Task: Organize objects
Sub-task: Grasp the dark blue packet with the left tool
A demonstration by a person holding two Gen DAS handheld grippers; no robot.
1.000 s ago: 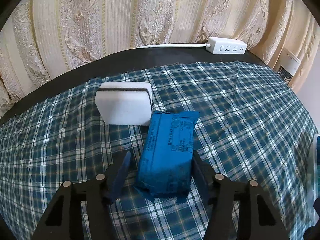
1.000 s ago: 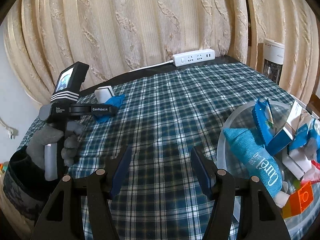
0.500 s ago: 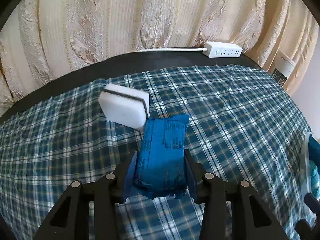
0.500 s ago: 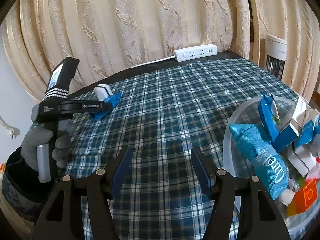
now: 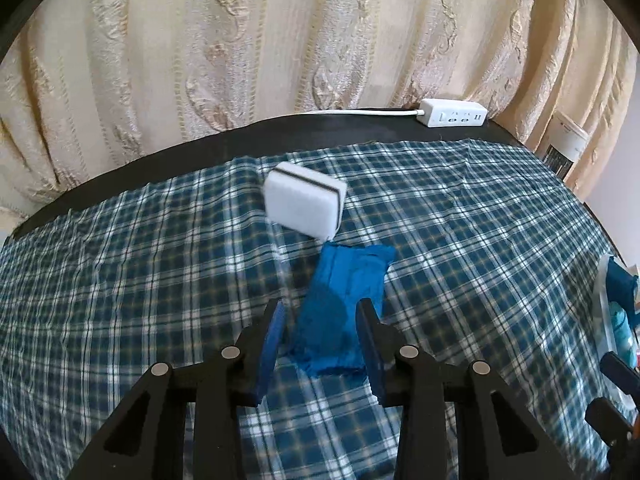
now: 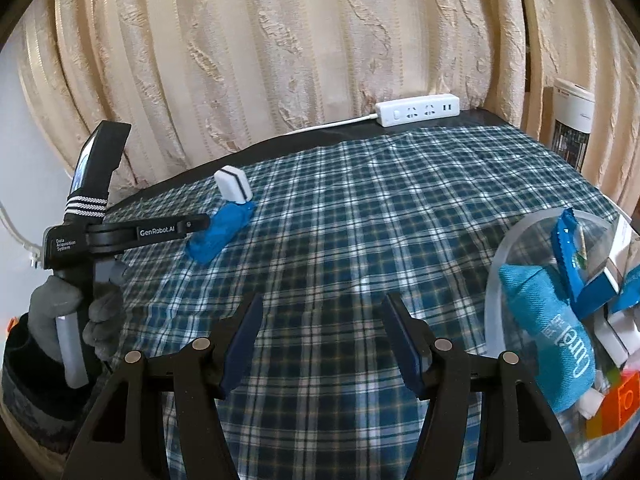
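Left wrist: white sponge (image 5: 304,211) touches blue packet (image 5: 340,312).

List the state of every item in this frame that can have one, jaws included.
Left gripper: jaws shut on the blue packet.
Blue packet: gripped, near end lifted off the cloth.
White sponge: tilted, leaning by the packet's far end.
Right gripper: jaws open, holding nothing.
Clear bin: filled with sorted items.
Power strip: sockets unoccupied.
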